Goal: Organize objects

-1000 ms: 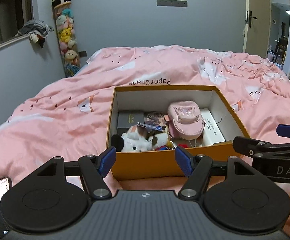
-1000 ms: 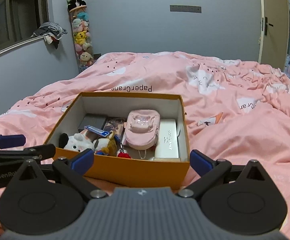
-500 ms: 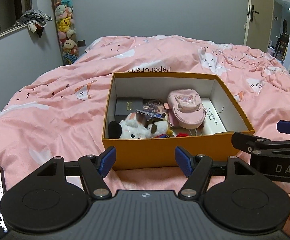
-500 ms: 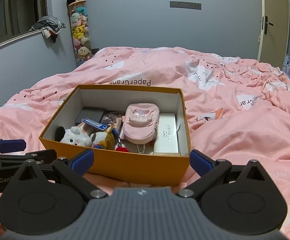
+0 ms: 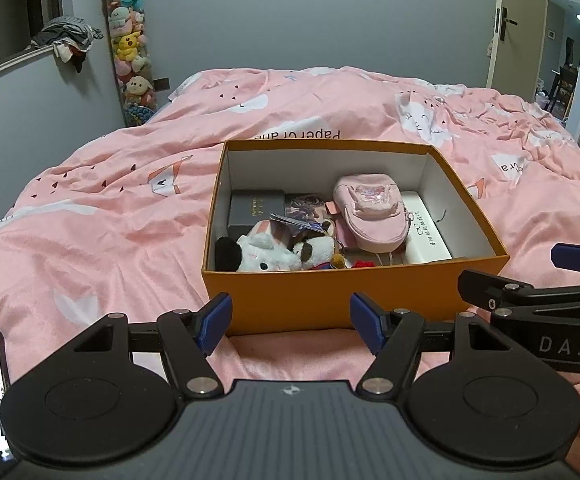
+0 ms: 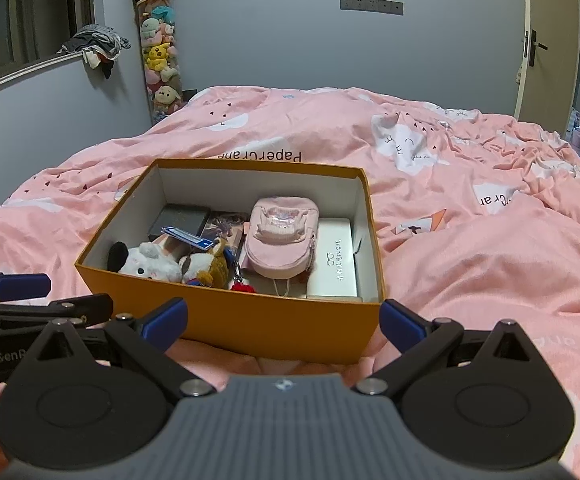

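Left hand-held gripper (image 5: pixel 290 328) and right hand-held gripper (image 6: pixel 284 326) are both hovering with fingers apart, gripping nothing, just short of the box (image 6: pixel 226 316) on the bed (image 6: pixel 469 264). Plush (image 6: pixel 150 264), pouch (image 6: pixel 282 240) and case (image 6: pixel 335 262) are already sitting inside. Fits either packing finished or unpacking pending; can't tell which.
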Demonstrator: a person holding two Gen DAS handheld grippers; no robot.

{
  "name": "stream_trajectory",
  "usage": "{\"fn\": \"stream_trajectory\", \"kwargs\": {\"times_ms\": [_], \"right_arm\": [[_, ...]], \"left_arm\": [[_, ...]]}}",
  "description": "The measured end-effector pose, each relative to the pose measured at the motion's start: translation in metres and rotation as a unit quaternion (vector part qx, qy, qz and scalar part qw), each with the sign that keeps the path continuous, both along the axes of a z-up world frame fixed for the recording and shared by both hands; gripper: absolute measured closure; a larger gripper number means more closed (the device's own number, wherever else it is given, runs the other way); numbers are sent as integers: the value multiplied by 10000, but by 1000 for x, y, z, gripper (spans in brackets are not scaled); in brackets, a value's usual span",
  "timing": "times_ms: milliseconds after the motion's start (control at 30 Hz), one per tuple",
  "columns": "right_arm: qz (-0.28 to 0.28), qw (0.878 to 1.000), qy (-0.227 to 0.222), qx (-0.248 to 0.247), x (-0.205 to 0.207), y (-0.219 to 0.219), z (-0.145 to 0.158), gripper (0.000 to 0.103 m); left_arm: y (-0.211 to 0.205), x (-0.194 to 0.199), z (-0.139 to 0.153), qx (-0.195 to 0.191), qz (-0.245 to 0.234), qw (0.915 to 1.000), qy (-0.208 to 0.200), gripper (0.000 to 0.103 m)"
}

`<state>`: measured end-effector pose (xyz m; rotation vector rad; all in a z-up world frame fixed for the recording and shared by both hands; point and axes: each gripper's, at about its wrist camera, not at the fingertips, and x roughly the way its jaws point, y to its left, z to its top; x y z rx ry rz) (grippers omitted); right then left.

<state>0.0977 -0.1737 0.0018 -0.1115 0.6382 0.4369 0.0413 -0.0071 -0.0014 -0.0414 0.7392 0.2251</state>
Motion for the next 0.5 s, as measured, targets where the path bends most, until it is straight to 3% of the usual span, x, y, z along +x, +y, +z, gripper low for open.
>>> {"fn": "stream_trajectory", "kwargs": {"times_ms": [500], "right_arm": [[-99,9999,63,6,3,-3,-1,1]], "left_arm": [[2,1,0,-29,11,10000,-14,24]]}}
